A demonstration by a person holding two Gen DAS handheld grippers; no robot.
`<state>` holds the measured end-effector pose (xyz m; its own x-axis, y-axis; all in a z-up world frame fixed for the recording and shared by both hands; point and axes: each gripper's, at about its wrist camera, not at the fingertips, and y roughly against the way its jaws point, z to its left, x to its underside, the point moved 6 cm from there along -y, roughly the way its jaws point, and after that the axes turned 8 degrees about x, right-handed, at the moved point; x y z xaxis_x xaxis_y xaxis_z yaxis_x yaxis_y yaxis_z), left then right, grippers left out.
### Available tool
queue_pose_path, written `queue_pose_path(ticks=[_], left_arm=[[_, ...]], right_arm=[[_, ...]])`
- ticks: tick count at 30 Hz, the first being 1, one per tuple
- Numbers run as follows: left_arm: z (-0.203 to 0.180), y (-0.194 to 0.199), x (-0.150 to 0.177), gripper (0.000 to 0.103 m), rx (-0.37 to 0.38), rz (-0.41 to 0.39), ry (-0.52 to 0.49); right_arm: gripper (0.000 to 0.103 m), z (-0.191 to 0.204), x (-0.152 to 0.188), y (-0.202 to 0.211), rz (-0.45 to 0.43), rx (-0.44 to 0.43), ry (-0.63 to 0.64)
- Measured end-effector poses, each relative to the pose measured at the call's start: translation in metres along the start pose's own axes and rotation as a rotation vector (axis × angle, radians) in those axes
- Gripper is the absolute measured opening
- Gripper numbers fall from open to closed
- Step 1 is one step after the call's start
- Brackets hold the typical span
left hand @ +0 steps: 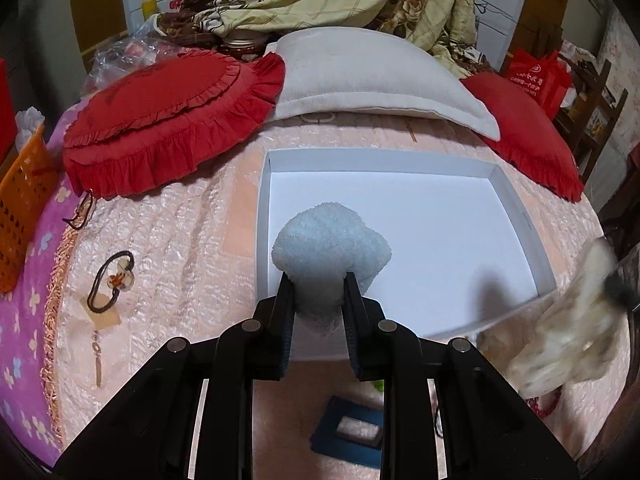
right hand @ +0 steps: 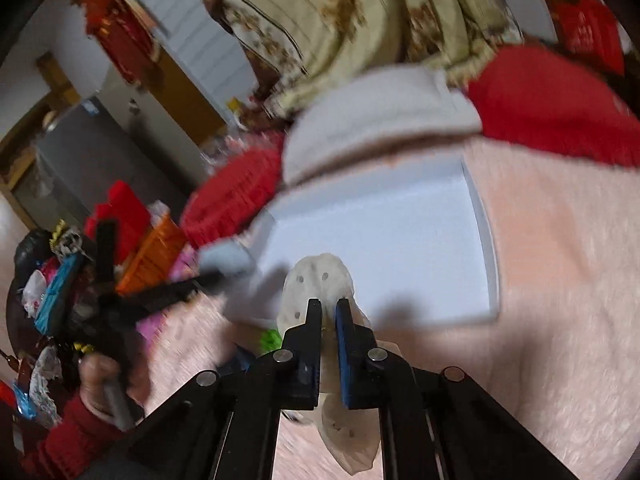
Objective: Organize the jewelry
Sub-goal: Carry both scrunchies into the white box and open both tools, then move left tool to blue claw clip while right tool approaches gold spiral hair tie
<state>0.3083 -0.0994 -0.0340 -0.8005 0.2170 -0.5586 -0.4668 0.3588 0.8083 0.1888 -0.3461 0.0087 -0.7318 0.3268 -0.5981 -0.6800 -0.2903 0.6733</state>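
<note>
My left gripper [left hand: 318, 280] is shut on a light blue fluffy cloth [left hand: 332, 248] and holds it over the near left part of a white shallow box [left hand: 516, 200] on the pink bedspread. My right gripper [right hand: 328, 308] is shut on a cream dotted cloth [right hand: 316, 280], held just before the box's near edge [right hand: 490, 264]; this cloth shows blurred at the right of the left wrist view [left hand: 568, 332]. A dark cord bracelet with an amber charm [left hand: 114, 280] and a thin gold earring [left hand: 97, 360] lie on the bedspread to the left.
Red ruffled cushion [left hand: 168, 112], white pillow [left hand: 376, 76] and another red cushion [left hand: 524, 128] lie behind the box. An orange basket [left hand: 20, 208] stands at the left edge. A dark blue frame-like piece [left hand: 352, 432] lies below my left gripper.
</note>
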Motion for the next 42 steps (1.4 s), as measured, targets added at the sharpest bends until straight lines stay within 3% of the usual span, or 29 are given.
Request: queue_pose_path(ticks=[3,8,11,15,18,19,21,22,29,34,42], left_arm=[[0.002,-0.009,-0.011,0.021,-0.018,0.0,-0.007],[0.011,-0.037,-0.037,0.024,-0.03,0.006,0.021],[0.02,-0.054,-0.052,0.035,-0.028,0.005,0.047],[0.03,-0.071,-0.061,0.04,0.015,0.014,0.087],[0.034,-0.073,-0.061,0.046,0.057,0.011,0.105],[0.034,-0.071,-0.061,0.046,0.065,0.005,0.105],[0.033,-0.063,-0.059,0.047,0.066,-0.009,0.095],[0.032,-0.059,-0.058,0.047,0.063,-0.014,0.088],[0.023,0.005,-0.028,0.047,-0.011,-0.087,0.04],[0.021,0.038,0.021,0.051,-0.03,-0.106,0.039],[0.023,0.021,0.088,0.051,0.052,-0.034,0.13]], right_arm=[[0.007,0.016,-0.033,-0.005,-0.038,0.0,0.021],[0.007,0.024,-0.069,-0.073,0.0,0.027,0.002],[0.007,0.015,-0.075,-0.116,0.051,0.038,-0.027],[0.007,-0.009,-0.074,-0.172,0.132,0.057,-0.122],[0.009,-0.021,-0.072,-0.188,0.157,0.087,-0.154],[0.013,-0.024,-0.071,-0.188,0.156,0.096,-0.153],[0.044,-0.027,-0.073,-0.18,0.124,0.106,-0.14],[0.048,-0.028,-0.074,-0.174,0.104,0.114,-0.135],[0.049,-0.025,-0.059,-0.11,0.071,0.107,-0.079],[0.049,-0.032,-0.012,-0.05,0.058,0.132,-0.042],[0.049,-0.034,0.08,-0.031,0.138,0.092,-0.085]])
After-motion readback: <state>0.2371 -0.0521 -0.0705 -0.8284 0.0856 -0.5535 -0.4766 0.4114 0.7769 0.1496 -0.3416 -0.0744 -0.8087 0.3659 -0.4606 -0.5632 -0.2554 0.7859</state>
